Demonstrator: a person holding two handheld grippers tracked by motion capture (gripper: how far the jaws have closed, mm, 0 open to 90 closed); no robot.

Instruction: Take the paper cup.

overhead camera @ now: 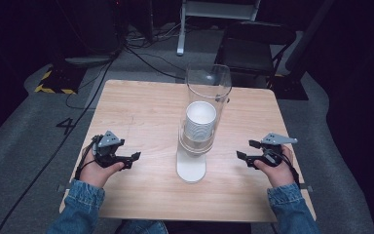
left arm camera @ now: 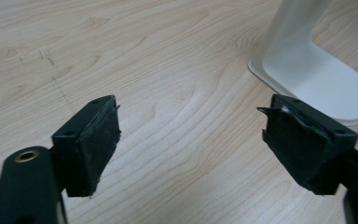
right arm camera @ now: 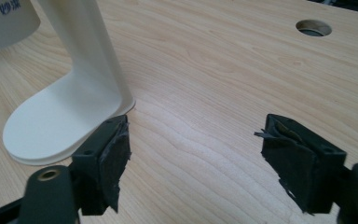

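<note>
A cup dispenser stands at the table's middle: a clear tube over a stack of white paper cups on a white stand. The stand's flat foot lies ahead and to the right of my left gripper, whose jaws are wide open over bare wood. In the high view the left gripper sits left of the stand, held by a hand. My right gripper sits right of it, open too. Its jaws hold nothing, with the stand's foot just beyond the left pad.
The wooden table has a round cable hole far from the right gripper. Beyond the table stand a black folding chair and cables on grey carpet. Denim sleeves enter from the bottom edge.
</note>
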